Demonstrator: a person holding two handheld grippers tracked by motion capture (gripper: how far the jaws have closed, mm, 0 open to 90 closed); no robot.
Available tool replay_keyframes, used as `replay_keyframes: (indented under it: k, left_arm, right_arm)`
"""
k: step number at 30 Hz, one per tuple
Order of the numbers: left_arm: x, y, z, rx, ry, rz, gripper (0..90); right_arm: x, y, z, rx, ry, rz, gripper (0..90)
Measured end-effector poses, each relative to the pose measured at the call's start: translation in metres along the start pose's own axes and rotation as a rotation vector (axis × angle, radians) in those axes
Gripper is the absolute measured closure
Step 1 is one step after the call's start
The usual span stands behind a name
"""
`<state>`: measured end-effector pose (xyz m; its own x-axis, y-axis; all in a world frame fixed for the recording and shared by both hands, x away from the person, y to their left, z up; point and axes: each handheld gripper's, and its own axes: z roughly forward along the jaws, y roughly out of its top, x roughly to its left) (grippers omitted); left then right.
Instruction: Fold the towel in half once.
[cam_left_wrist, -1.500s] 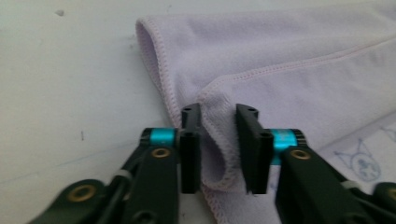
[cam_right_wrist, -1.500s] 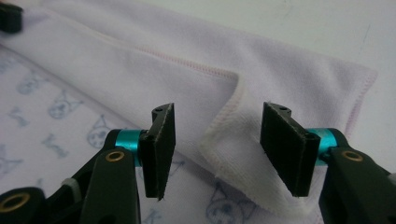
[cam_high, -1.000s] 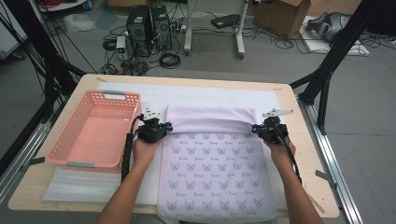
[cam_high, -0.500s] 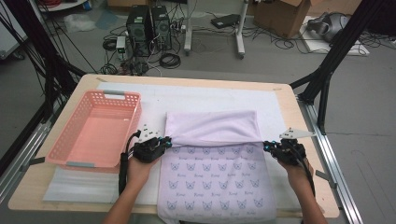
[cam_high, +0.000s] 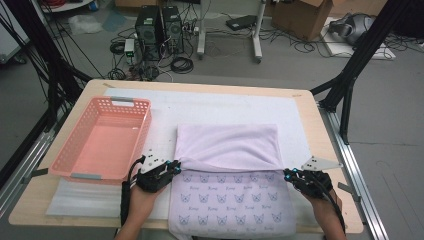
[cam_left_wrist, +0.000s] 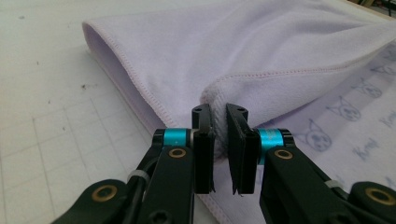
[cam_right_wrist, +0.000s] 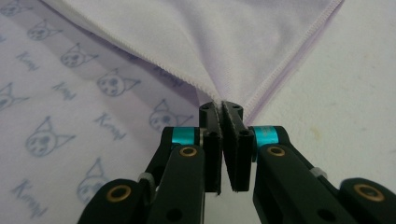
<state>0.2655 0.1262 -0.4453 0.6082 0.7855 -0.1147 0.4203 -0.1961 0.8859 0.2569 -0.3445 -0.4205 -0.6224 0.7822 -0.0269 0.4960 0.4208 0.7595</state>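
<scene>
A lilac towel (cam_high: 227, 145) lies on the white mat (cam_high: 225, 107), its plain underside folded toward me over the cat-printed side (cam_high: 235, 205). My left gripper (cam_high: 177, 166) pinches the fold's left corner. In the left gripper view the bunched towel (cam_left_wrist: 261, 42) corner sits between the tips of that gripper (cam_left_wrist: 218, 112). Its jaws have just been opening a little and a narrow gap shows lower down. My right gripper (cam_high: 286, 173) holds the right corner. In the right gripper view that gripper (cam_right_wrist: 221, 108) is shut tight on the towel (cam_right_wrist: 210, 37) hem.
A pink plastic basket (cam_high: 142, 130) stands empty at the left of the wooden table (cam_high: 310, 115), close beside my left hand. The printed end of the towel hangs over the table's near edge. Black frame legs and cables stand beyond the table.
Both grippers have drawn the towel's far edge toward me. The plain flap now covers more of the printed side, and the fold edge lies lower on the table.
</scene>
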Motion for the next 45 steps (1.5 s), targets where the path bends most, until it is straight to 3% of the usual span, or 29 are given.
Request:
replay_keyframes:
  k: [15, 27, 37, 39, 41, 43, 45]
  left_arm:
    - [-0.012, -0.012, -0.021, 0.003, -0.006, -0.020, 81.3]
    - [-0.022, -0.018, -0.041, 0.010, -0.049, 0.004, 82.5]
    - [-0.031, -0.027, -0.055, 0.044, -0.100, 0.009, 82.9]
    - [-0.029, -0.028, -0.056, 0.048, -0.110, -0.022, 75.5]
    - [-0.024, -0.026, -0.056, 0.036, -0.114, -0.071, 55.1]
    - [-0.018, -0.022, -0.058, -0.003, -0.107, -0.103, 49.5]
    - [-0.013, -0.016, -0.058, -0.033, -0.103, -0.125, 46.3]
  right_arm:
    - [0.010, -0.014, -0.011, -0.005, 0.037, 0.026, 86.2]
    - [0.020, -0.030, -0.025, -0.006, 0.063, 0.045, 86.2]
    - [0.032, -0.046, -0.038, -0.001, 0.086, 0.034, 86.2]
    - [0.034, -0.049, -0.041, 0.002, 0.093, 0.029, 85.7]
    - [0.033, -0.050, -0.043, -0.005, 0.092, 0.036, 75.8]
    - [0.029, -0.049, -0.049, -0.044, 0.080, 0.068, 66.2]
    - [0.021, -0.046, -0.056, -0.108, 0.074, 0.119, 65.0]
